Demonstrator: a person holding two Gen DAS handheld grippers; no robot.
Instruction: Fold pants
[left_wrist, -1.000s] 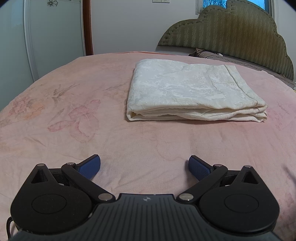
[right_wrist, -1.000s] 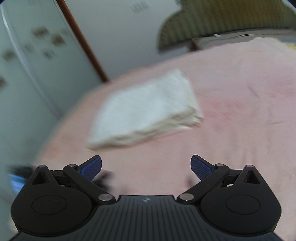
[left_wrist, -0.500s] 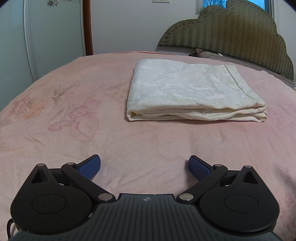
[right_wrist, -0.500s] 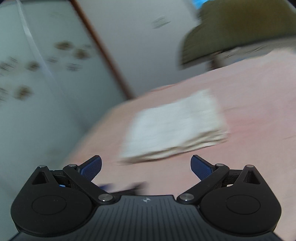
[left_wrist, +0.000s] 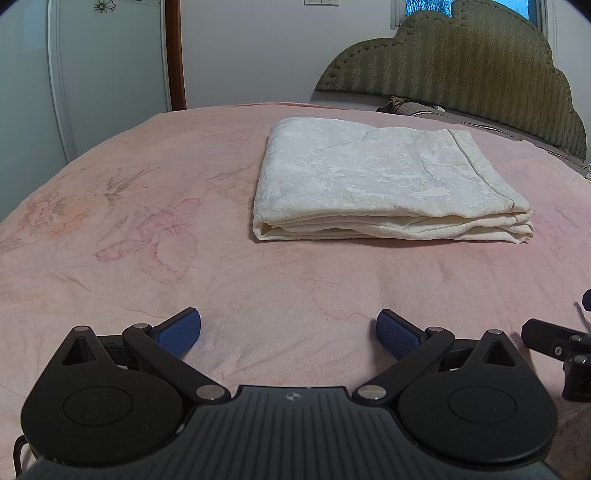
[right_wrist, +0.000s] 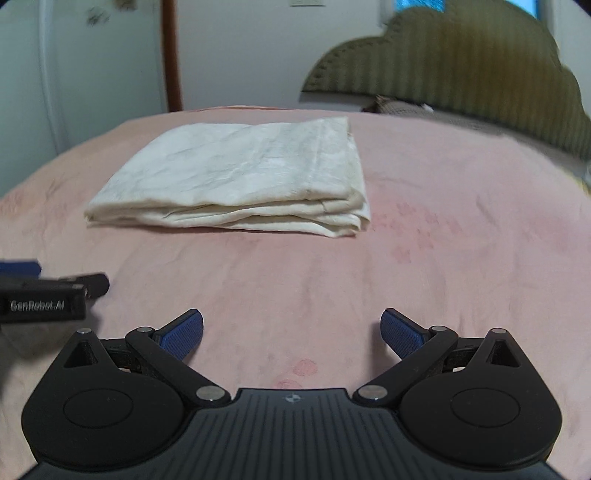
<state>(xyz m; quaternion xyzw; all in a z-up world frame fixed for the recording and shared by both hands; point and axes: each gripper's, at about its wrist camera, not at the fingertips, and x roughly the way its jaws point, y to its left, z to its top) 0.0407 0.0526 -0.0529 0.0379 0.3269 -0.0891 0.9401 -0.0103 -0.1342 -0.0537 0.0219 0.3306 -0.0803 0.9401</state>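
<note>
My left tongs and right tongs both gape wide and empty, low over the bed. The folded pants lie ahead of both, well apart from my fingertips.

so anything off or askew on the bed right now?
Nothing stands out. The cream pants lie folded in a flat stack on the pink bedspread, layers roughly aligned. Left gripper and right gripper are open and clear of them.

Cream pants, folded flat
</note>
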